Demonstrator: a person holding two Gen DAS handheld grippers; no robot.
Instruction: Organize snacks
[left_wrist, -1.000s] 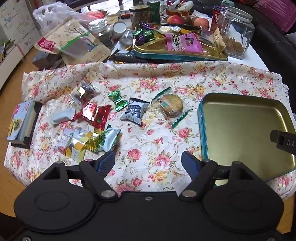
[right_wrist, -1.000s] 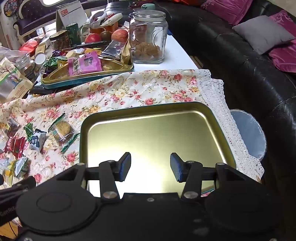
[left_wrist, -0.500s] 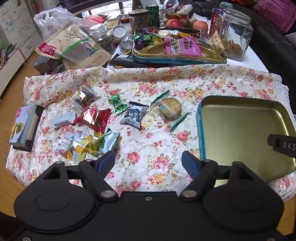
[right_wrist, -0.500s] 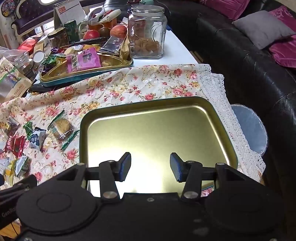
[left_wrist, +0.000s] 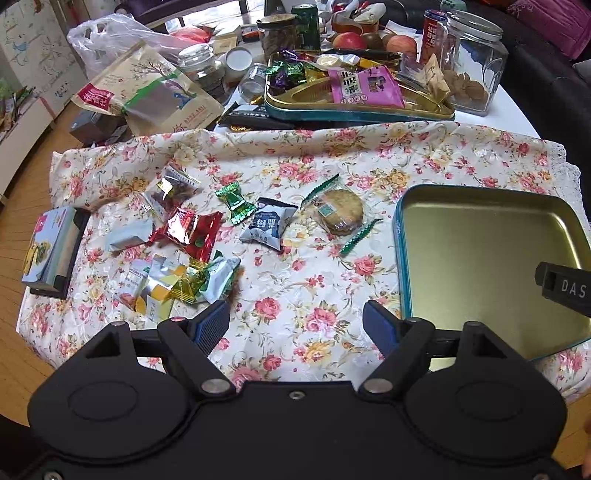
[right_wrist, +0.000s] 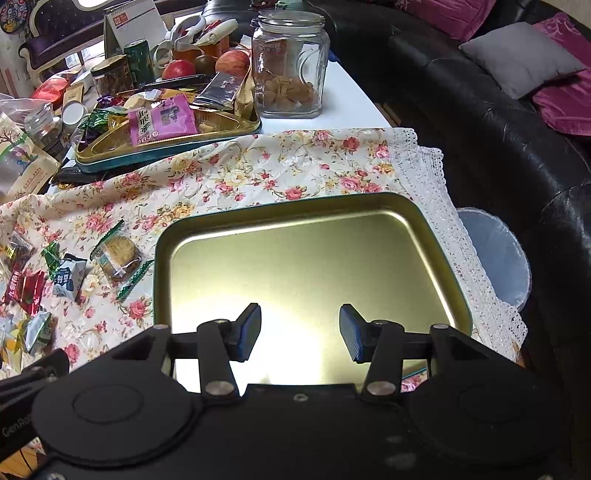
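Floral tablecloth (left_wrist: 295, 295) covers the near table, clutter behind it. Left wrist view: left gripper (left_wrist: 297, 325) hovers above bare cloth, jaws wide, nothing between them. Loose snacks lie left of the empty gold tray (left_wrist: 480, 240): round cracker pack (left_wrist: 341, 210), blue-white packet (left_wrist: 267, 227), green candy (left_wrist: 236, 203), red foil packet (left_wrist: 188, 230), mixed pile (left_wrist: 177, 280). All look light, crinkly, slippery; the cracker is likely brittle (grip it by the sealed end, not across the biscuit).

Right wrist view: right gripper (right_wrist: 299, 330) hangs over the tray (right_wrist: 314, 210), jaws part-open, holding nothing. Cracker pack (right_wrist: 118, 254) sits just beside the tray's left rim; 0 snacks are inside yet.
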